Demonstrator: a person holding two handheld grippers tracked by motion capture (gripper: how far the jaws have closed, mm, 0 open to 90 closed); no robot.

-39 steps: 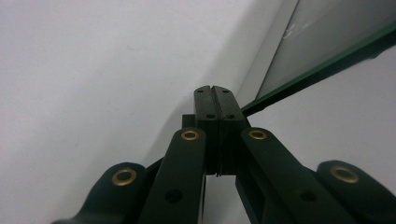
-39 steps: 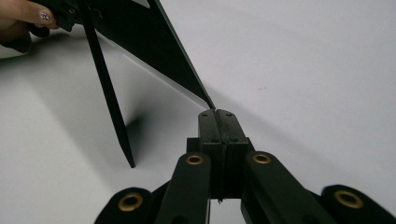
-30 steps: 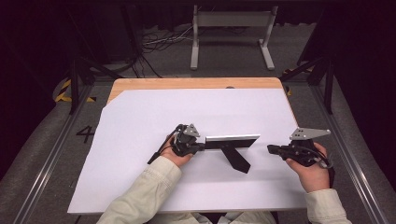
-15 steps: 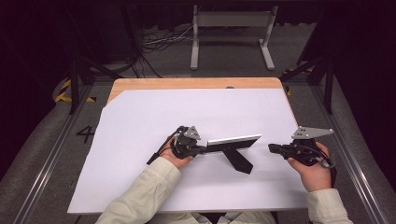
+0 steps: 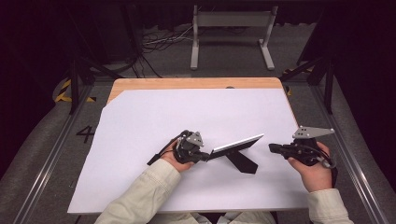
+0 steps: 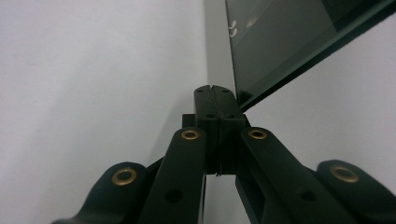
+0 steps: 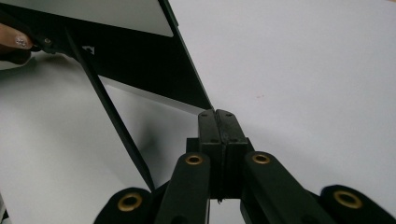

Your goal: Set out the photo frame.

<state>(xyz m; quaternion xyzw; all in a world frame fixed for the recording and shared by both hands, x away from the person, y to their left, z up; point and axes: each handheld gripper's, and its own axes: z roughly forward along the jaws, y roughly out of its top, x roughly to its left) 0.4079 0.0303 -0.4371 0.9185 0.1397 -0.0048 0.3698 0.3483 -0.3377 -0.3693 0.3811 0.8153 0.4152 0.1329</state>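
Note:
A thin black picture frame (image 5: 238, 143) stands on its edge on the white sheet (image 5: 187, 112), propped by a black strut (image 5: 243, 162) toward me. My left gripper (image 5: 208, 155) lies at the frame's left end, its jaws shut with nothing between the pads. In the left gripper view the shut tips (image 6: 215, 88) sit just beside the frame's dark glass (image 6: 280, 42). My right gripper (image 5: 272, 148) is shut and empty, a little right of the frame's right end. The right gripper view has its tips (image 7: 216, 113) close to the frame's back (image 7: 140, 51) and strut (image 7: 112, 116).
The white sheet covers most of a wooden table (image 5: 187, 84), with a strip of bare wood at the far edge. Metal rails (image 5: 355, 163) run along both sides. A grey stand (image 5: 231, 18) and cables lie on the floor beyond.
The frame has swung a little, so its left end now lies nearer to me, and the left gripper has shifted slightly with it. The right hand has stayed put.

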